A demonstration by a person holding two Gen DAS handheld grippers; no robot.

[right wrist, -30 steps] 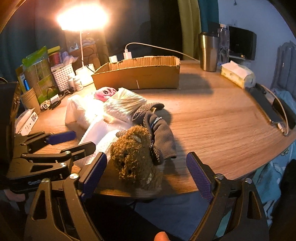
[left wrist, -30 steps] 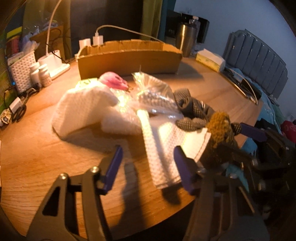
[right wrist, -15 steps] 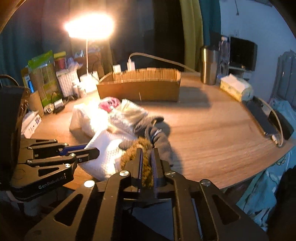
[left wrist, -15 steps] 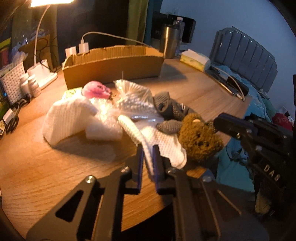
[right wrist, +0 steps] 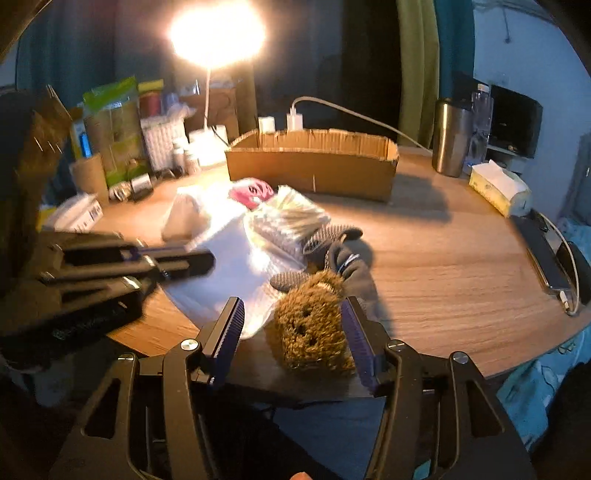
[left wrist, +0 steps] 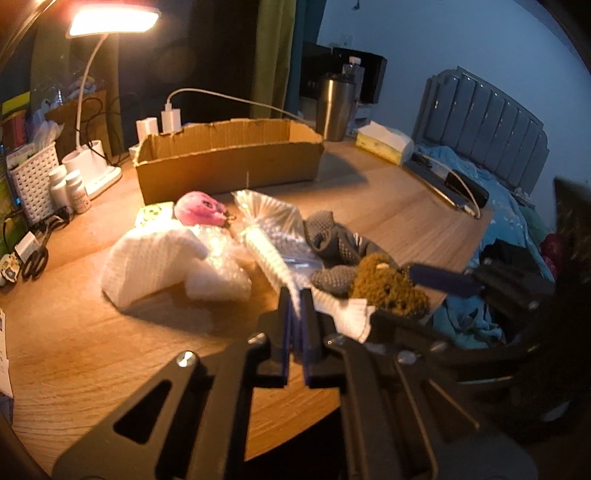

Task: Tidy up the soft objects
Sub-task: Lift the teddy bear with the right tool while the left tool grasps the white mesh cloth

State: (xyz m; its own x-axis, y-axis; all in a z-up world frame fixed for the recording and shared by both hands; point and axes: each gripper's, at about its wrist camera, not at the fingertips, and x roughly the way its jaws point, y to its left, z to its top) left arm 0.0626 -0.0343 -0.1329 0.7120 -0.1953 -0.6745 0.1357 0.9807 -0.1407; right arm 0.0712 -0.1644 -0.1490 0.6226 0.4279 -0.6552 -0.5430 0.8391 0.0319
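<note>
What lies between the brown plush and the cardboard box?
In the right wrist view, grey gloves, then a clear bag, lie between the plush and the box; bare table follows to the box.

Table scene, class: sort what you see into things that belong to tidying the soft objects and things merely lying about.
Belongs to the job:
white cloth
brown teddy
grey knitted gloves
pink plush
cardboard box

Just lying about:
desk lamp
steel tumbler
tissue box
pill bottles
scissors
</note>
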